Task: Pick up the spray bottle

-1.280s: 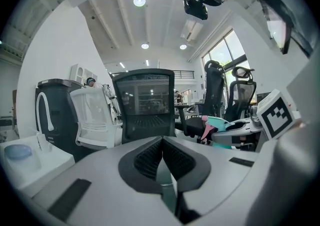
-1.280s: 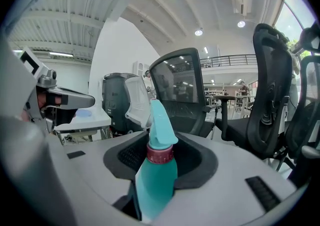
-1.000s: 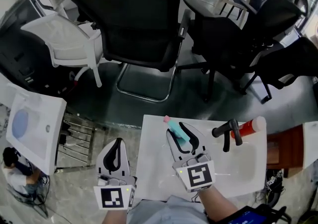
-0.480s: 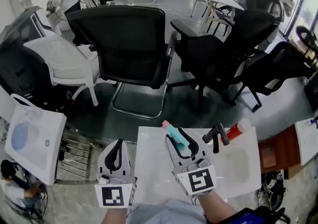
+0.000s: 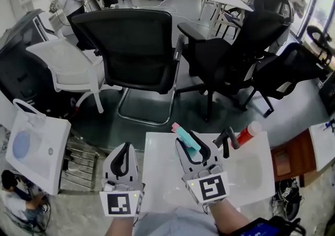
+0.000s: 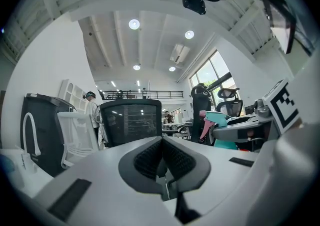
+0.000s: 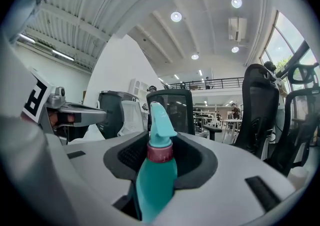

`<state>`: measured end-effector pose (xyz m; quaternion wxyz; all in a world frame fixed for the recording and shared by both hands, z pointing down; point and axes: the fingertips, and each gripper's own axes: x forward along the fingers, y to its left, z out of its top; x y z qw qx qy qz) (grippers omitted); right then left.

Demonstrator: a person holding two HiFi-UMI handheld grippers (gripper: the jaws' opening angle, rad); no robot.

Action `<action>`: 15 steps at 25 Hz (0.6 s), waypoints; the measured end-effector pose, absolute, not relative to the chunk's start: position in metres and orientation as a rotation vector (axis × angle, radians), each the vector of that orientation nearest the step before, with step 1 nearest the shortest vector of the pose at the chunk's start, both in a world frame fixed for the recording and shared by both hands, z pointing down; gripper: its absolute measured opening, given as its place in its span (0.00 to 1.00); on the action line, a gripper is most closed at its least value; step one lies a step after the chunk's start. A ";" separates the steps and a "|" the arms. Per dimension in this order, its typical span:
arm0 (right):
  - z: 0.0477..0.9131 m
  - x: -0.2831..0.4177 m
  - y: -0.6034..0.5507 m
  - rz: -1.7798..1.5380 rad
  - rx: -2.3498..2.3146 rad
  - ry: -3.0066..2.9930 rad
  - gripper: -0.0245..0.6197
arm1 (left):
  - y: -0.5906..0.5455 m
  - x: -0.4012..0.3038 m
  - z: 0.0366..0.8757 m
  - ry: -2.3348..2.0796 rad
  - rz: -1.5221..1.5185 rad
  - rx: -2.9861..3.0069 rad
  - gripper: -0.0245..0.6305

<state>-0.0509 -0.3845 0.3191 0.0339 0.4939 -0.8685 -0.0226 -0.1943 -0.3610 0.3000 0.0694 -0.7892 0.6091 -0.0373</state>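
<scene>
Right gripper view, spray bottle (image 7: 156,175) body btwn jaws, gripped, nozzle sticking fwd, left gripper (image 6: 161,145) jaws closed

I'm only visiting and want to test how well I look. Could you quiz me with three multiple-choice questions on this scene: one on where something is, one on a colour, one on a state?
1. Where is the spray bottle?
A. On a chair seat
B. Between the jaws of the right tool
C. On the floor

2. What colour is the bottle's body?
A. Yellow
B. Black
C. Teal

3. How do the jaws of the left tool stand?
A. Together, with nothing between them
B. Wide apart
C. Closed on a cup

Answers:
1 B: the right gripper view shows the bottle clamped between the pads.
2 C: the body is teal under a reddish collar.
3 A: the left gripper view shows the pads meeting, with nothing held.
</scene>
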 end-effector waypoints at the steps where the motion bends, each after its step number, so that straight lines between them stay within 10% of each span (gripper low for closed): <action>1: 0.319 -0.051 -0.384 -0.071 1.519 -2.670 0.29 | -0.360 -0.194 0.300 1.831 -0.112 -2.376 0.06; 15: 0.309 -0.046 -0.382 -0.146 1.563 -2.681 0.28 | -0.356 -0.188 0.294 1.809 -0.094 -2.376 0.06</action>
